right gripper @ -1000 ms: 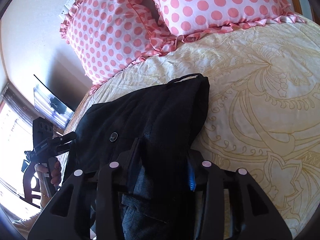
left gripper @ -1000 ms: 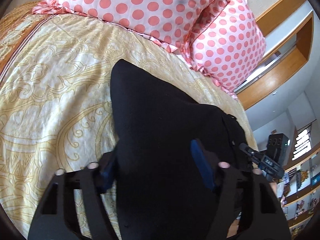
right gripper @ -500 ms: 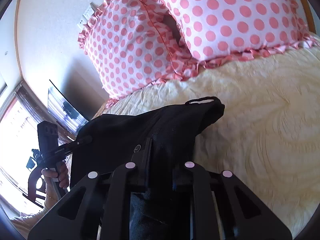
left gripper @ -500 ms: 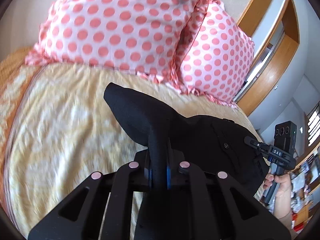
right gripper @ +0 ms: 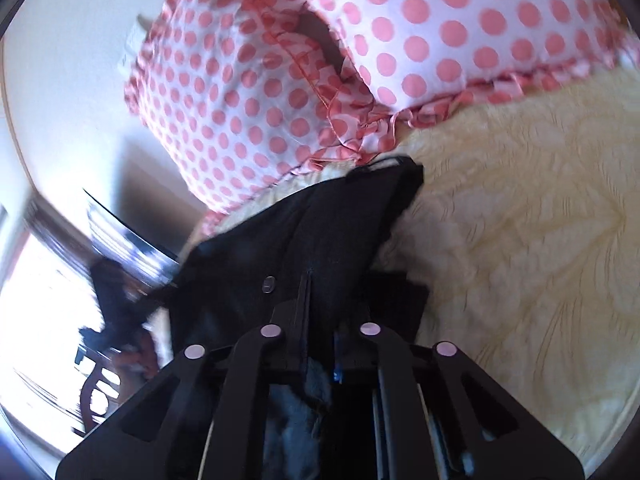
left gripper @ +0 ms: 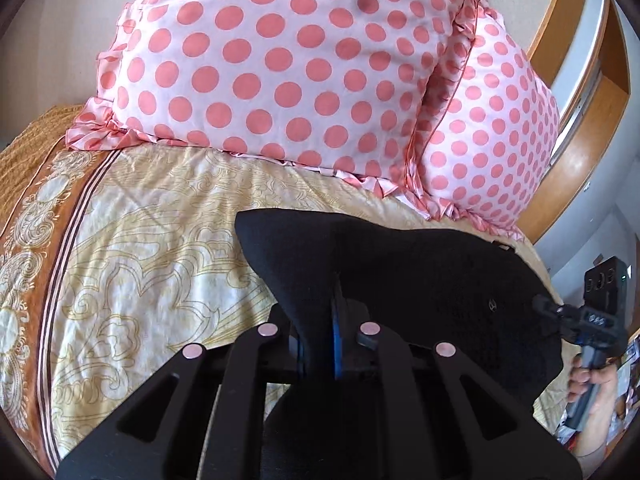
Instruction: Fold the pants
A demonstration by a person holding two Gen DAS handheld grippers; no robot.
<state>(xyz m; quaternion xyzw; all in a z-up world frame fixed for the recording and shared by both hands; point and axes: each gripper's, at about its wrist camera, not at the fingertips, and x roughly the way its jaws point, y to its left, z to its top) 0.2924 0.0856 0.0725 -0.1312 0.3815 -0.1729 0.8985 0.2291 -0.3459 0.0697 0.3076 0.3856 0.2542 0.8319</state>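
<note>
Black pants [left gripper: 420,276] lie on a yellow patterned bedspread [left gripper: 152,248]. My left gripper [left gripper: 320,340] is shut on a pinched ridge of the black cloth, which rises off the bed in front of it. In the right wrist view the same pants [right gripper: 340,232] stretch toward the pillows, and my right gripper [right gripper: 320,340] is shut on the fabric near a small metal button [right gripper: 269,284]. The right gripper [left gripper: 596,320], held by a hand, also shows at the right edge of the left wrist view. The right wrist view is blurred.
Two pink polka-dot pillows [left gripper: 280,64] [left gripper: 492,140] lean at the head of the bed. A wooden frame [left gripper: 576,120] runs along the right. In the right wrist view a white wall [right gripper: 72,92] and a bright window [right gripper: 36,288] lie to the left.
Both grippers went from open around the cloth to shut on it. Both then lifted and tilted up, so the pillows fill more of each view and the pants rise off the bed.
</note>
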